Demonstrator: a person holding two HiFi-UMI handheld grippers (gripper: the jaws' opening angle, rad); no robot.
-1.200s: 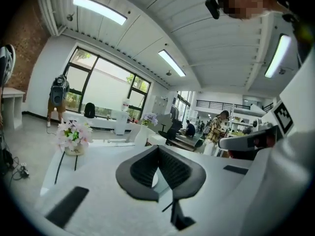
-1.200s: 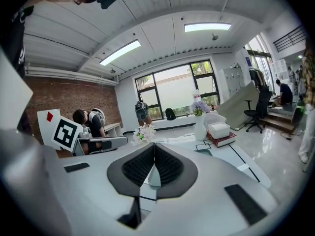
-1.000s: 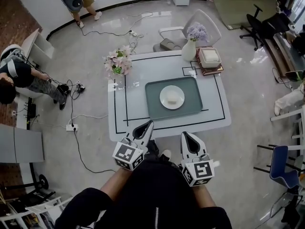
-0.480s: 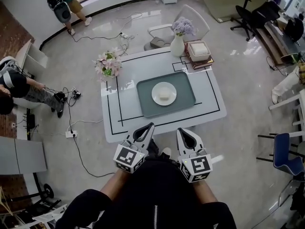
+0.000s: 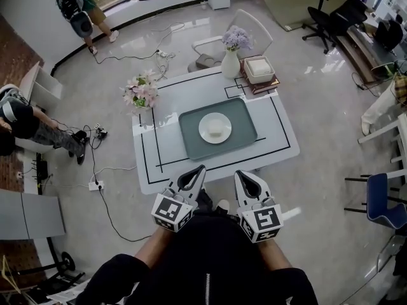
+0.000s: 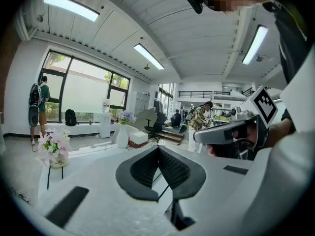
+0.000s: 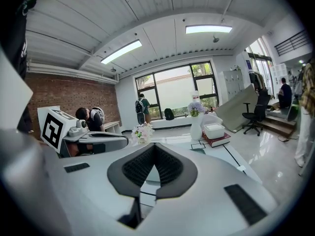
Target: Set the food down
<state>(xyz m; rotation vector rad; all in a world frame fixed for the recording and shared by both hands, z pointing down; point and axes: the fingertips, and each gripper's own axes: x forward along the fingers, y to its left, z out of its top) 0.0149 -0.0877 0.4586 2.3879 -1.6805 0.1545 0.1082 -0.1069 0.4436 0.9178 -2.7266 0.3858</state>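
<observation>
A pale block of food (image 5: 216, 127) lies on a white plate (image 5: 207, 134), which rests on a grey-green tray (image 5: 191, 142) in the middle of the white table (image 5: 152, 164). My left gripper (image 5: 198, 169) and right gripper (image 5: 241, 175) are held side by side in front of me, short of the table's near edge. Both are shut and hold nothing. In the left gripper view the pads (image 6: 170, 168) meet, with the right gripper (image 6: 224, 132) at the side. In the right gripper view the pads (image 7: 167, 168) also meet.
A flower pot (image 5: 141, 94) stands at the table's far left corner. A white vase (image 5: 231, 62) and a white box on books (image 5: 259, 70) stand at the far right. A chair (image 5: 219, 46) is behind the table. People (image 5: 28, 122) and cables are on the left, a blue chair (image 5: 381, 208) on the right.
The view has shifted a little: the table and tray sit slightly further left and up in the head view. Both grippers stay shut and side by side.
</observation>
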